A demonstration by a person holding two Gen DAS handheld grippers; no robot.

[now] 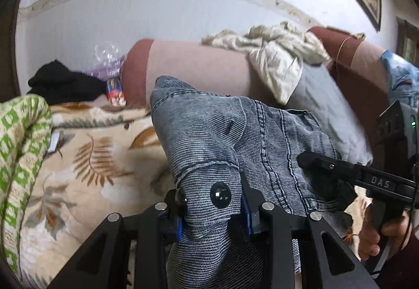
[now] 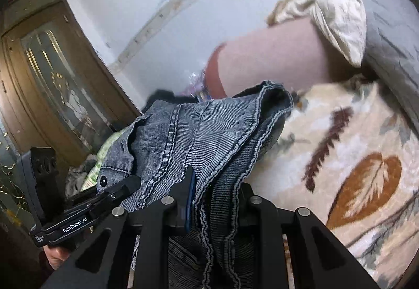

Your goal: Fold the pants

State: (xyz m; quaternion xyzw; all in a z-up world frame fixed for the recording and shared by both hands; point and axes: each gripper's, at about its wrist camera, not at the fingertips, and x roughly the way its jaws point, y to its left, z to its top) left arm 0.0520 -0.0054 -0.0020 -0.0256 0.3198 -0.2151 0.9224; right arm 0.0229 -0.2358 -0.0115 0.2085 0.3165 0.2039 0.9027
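Grey-blue ribbed denim pants hang bunched above the bed, held up by both grippers. My left gripper is shut on the waistband, just below the dark button, with cloth filling the gap between its blue pads. My right gripper is shut on a gathered bundle of stitched denim edges. In the left wrist view the right gripper's black finger presses into the pants at the right. In the right wrist view the left gripper's finger lies at the lower left, by the button.
Below lies a cream blanket with brown leaf prints. A pink and brown bolster carries a crumpled cream cloth beside a grey pillow. A green-checked quilt lies left, black clothing behind. A wooden glazed door stands left.
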